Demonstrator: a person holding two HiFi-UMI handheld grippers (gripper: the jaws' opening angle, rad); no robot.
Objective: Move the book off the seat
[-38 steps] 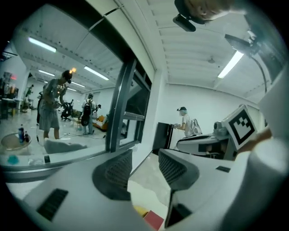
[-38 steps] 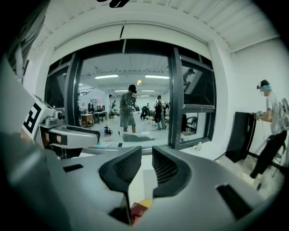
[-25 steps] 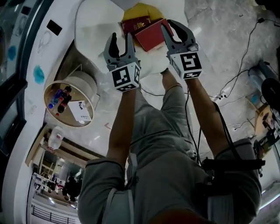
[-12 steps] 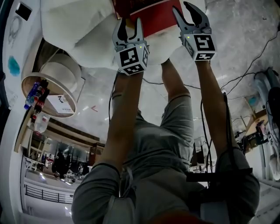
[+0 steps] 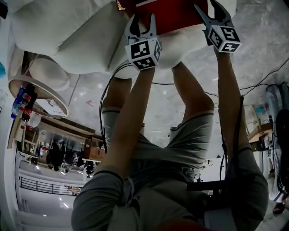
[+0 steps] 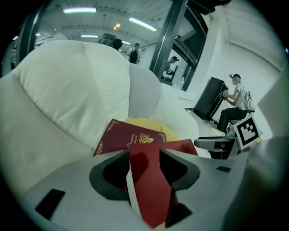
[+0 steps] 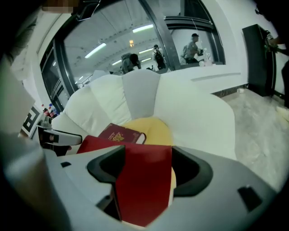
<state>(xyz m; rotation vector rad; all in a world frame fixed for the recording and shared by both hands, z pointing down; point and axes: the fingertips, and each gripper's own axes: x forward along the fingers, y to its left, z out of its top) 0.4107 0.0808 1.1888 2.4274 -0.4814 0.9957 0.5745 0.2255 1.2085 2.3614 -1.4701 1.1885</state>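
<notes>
A red book lies on the seat of a white armchair, partly over a maroon book with gold print and a yellow cushion. My left gripper is at the red book's near left corner. That corner lies between its open jaws, with a gap on one side. My right gripper is at the near right edge. Its jaws have just been opening and stand wide, with the red book between them.
A round wooden side table with bottles stands left of the armchair. Cables run over the pale floor at the right. A person sits at a black cabinet further off, and other people stand in the background.
Both grippers have come down to the seat, from short of the red book to astride its near edge. The right jaws have spread wider. The chair fills more of the head view.
</notes>
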